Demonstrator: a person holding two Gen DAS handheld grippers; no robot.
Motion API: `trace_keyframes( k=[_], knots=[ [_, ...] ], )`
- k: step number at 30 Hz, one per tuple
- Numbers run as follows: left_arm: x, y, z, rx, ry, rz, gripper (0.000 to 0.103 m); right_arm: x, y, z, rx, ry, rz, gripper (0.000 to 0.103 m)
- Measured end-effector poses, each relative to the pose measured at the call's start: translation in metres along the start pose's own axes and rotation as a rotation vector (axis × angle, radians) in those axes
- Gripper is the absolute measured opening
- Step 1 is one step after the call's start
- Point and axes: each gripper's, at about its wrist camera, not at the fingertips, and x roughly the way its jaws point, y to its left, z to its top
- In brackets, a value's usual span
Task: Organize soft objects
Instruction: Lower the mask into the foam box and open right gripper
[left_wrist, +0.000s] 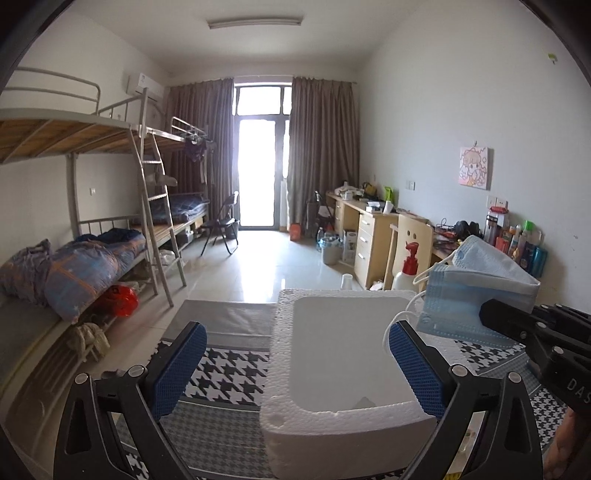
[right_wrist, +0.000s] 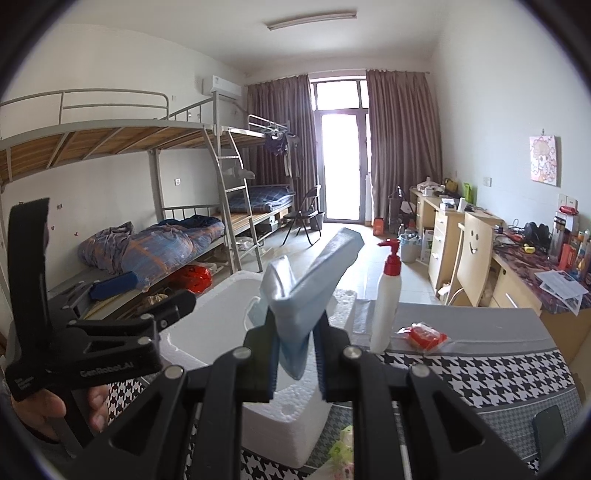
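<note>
Above the foam box (left_wrist: 332, 354), the right claw (right_wrist: 297, 360) pinches a stack of blue masks (right_wrist: 310, 284), long axis upward; left claw (left_wrist: 299, 365) gapes empty beside it.

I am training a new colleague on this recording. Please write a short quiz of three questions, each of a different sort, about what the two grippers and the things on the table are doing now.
1. True or false: the right gripper is shut on the face masks.
2. Multiple choice: the left gripper is A) shut on a bottle, B) open with nothing between its fingers but the box behind, C) shut on a blanket.
3. Fill in: the white foam box is ____ inside.

Key:
1. True.
2. B.
3. Empty; the masks hang above its right edge, and the pump bottle stands beside it.
</note>
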Motion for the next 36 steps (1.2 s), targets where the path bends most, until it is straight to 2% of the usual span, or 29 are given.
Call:
trace_keyframes(
  k=[11,26,31,33,36],
  knots=[
    [-0.007,0.009,-0.004,0.008,-0.025,0.005,0.102,0.019,0.010,0.004,-0.014,0.037,0.022,0.021],
    [-0.010,0.021,-0.008,-0.010,-0.003,0.006,0.102,0.049,0.022,0.001,-0.009,0.118,0.041,0.021],
    [-0.014,0.022,-0.010,-0.023,-0.001,0.002,0.102,0.057,0.023,-0.004,-0.012,0.146,0.042,0.048],
    [-0.016,0.021,-0.010,-0.017,-0.003,0.007,0.102,0.057,0.025,-0.005,-0.018,0.140,0.037,0.072],
    [-0.017,0.019,-0.010,-0.011,-0.007,0.010,0.102,0.056,0.027,-0.007,-0.025,0.138,0.037,0.075]
  ],
)
